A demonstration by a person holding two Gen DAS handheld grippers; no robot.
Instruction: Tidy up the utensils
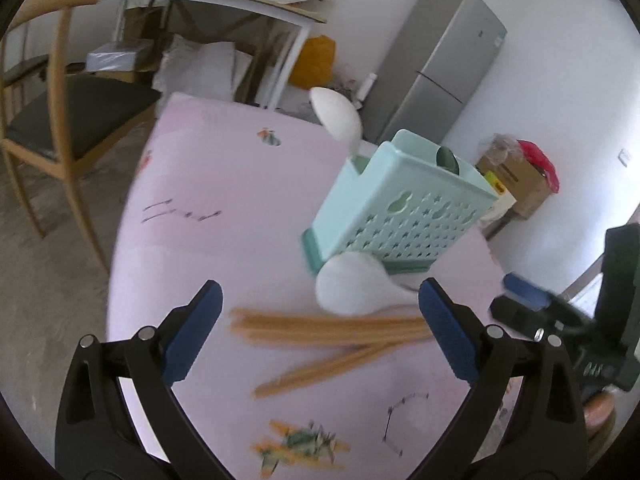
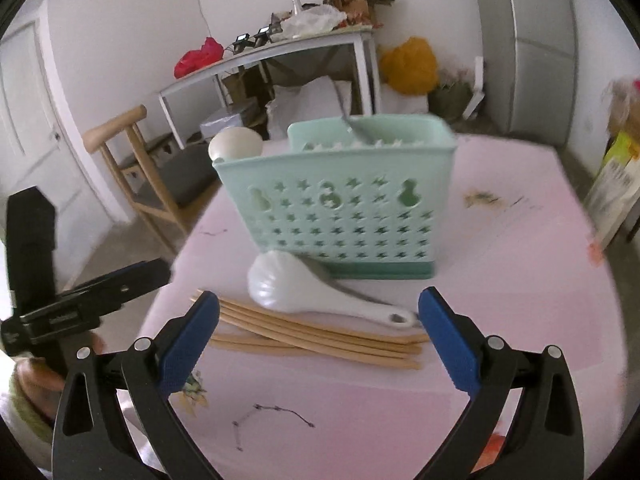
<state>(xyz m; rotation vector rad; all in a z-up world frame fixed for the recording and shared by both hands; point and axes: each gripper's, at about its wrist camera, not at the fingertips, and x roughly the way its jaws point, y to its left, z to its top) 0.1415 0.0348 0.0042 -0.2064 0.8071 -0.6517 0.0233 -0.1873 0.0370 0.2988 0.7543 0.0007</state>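
A mint green utensil holder [image 1: 404, 208] [image 2: 340, 200] stands on the pink table [image 1: 224, 184] [image 2: 500, 280]. A white spoon [image 1: 340, 120] [image 2: 234, 144] stands upright in it, and a metal utensil [image 2: 356, 128] too. Another white spoon [image 1: 352, 288] [image 2: 304, 292] lies in front of the holder. Several wooden chopsticks [image 1: 332, 332] [image 2: 320, 336] lie beside that spoon. My left gripper [image 1: 320, 332] is open above the chopsticks. My right gripper [image 2: 320, 332] is open and empty over the spoon and chopsticks. The right gripper also shows in the left wrist view [image 1: 560, 312].
A wooden chair [image 1: 60, 120] [image 2: 132, 168] stands left of the table. A white side table [image 1: 224, 4] [image 2: 272, 64] with clutter is behind. A grey fridge [image 1: 436, 68] and cardboard boxes [image 1: 516, 176] stand on the right.
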